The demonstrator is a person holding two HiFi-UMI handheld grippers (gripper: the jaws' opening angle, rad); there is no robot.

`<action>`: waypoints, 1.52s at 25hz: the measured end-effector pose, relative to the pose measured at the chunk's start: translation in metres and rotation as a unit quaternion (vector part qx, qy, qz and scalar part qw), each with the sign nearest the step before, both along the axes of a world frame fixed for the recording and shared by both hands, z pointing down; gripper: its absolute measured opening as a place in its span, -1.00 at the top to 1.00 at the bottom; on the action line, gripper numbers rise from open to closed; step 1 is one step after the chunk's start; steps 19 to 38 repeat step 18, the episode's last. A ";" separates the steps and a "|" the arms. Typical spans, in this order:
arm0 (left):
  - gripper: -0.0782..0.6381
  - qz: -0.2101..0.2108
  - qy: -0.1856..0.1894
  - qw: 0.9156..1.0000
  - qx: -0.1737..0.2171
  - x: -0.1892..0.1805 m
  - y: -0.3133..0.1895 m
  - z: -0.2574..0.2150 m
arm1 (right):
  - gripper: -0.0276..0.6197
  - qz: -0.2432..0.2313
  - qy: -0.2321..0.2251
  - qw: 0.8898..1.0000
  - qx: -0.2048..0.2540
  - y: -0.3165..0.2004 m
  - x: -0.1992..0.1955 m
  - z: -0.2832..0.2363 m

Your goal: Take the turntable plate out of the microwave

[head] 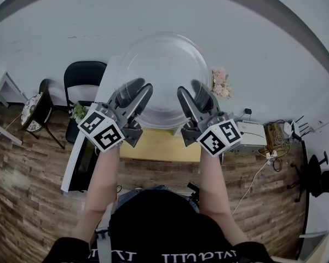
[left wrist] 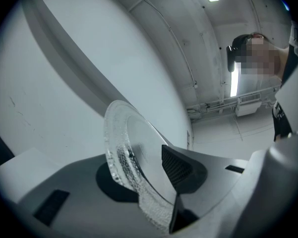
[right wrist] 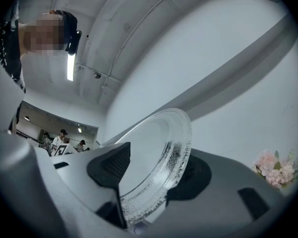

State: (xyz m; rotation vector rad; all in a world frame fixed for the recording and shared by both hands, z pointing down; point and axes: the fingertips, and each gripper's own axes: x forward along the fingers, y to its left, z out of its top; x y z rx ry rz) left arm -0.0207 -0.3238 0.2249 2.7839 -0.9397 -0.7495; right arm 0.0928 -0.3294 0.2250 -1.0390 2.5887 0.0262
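I hold the clear glass turntable plate (head: 161, 70) up in the air in front of the white wall, tilted with its face toward me. My left gripper (head: 139, 89) is shut on its lower left rim and my right gripper (head: 191, 89) is shut on its lower right rim. In the left gripper view the pebbled rim of the plate (left wrist: 126, 148) runs between the two pads of the left gripper (left wrist: 139, 175). In the right gripper view the plate (right wrist: 161, 152) likewise sits edge-on between the pads of the right gripper (right wrist: 153, 175).
Below my hands is a yellowish wooden tabletop (head: 159, 144), with a white door panel with a dark window (head: 79, 160) open at its left. A black chair (head: 82, 75), a small plant (head: 78, 112) and pink flowers (head: 220, 84) stand by the wall. Cables (head: 268, 152) lie on the floor at right.
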 end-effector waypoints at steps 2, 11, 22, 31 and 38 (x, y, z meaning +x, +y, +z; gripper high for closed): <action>0.42 0.001 0.003 1.000 0.001 -0.002 0.001 0.001 | 0.20 0.002 0.001 1.000 0.002 0.002 -0.002 0.000; 0.42 0.005 0.004 1.000 0.003 0.000 0.001 -0.003 | 0.20 0.008 -0.004 1.000 0.003 0.002 0.000 -0.004; 0.42 0.007 0.004 1.000 -0.002 0.013 -0.007 -0.002 | 0.20 0.011 -0.005 1.000 0.002 -0.006 0.013 -0.003; 0.42 0.007 0.004 1.000 -0.002 0.013 -0.007 -0.002 | 0.20 0.011 -0.005 1.000 0.002 -0.006 0.013 -0.003; 0.42 0.007 0.004 1.000 -0.002 0.013 -0.007 -0.002 | 0.20 0.011 -0.005 1.000 0.002 -0.006 0.013 -0.003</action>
